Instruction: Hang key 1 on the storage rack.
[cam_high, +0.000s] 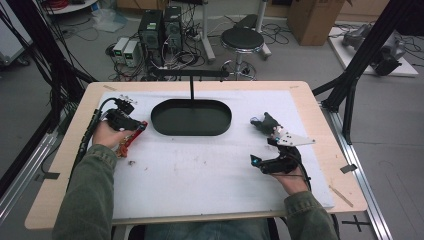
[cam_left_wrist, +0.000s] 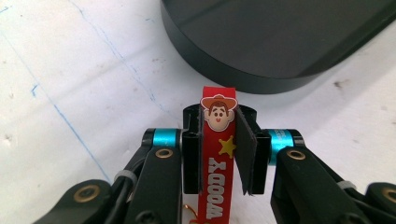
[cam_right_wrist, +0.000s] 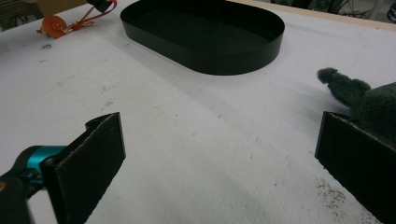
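Left gripper (cam_left_wrist: 219, 149) clamped a red Woody strap (cam_left_wrist: 216, 168), black tray (cam_left_wrist: 280, 42) just ahead; next likely carrying it over. Right gripper (cam_right_wrist: 219, 158) gaped wide, empty.

High view: fixed overhead, person's side of the table (cam_high: 320, 131), facing forward and down; takes in the whole top plus floor and gear behind, forearms enter from the bottom. Left gripper view: rides on the left gripper (cam_left_wrist: 218, 154), very close, looks down along its jaws at the white mat (cam_left_wrist: 70, 93), black oval tray (cam_left_wrist: 261, 51) rim just ahead. Right gripper view: rides on the right gripper (cam_right_wrist: 219, 172), low and near the mat, looks almost level across it toward the tray, jaws at bottom corners. All three views share the tray and surrounding mat; right gripper view also catches the left gripper's red strap (cam_right_wrist: 95, 15) far off, top left
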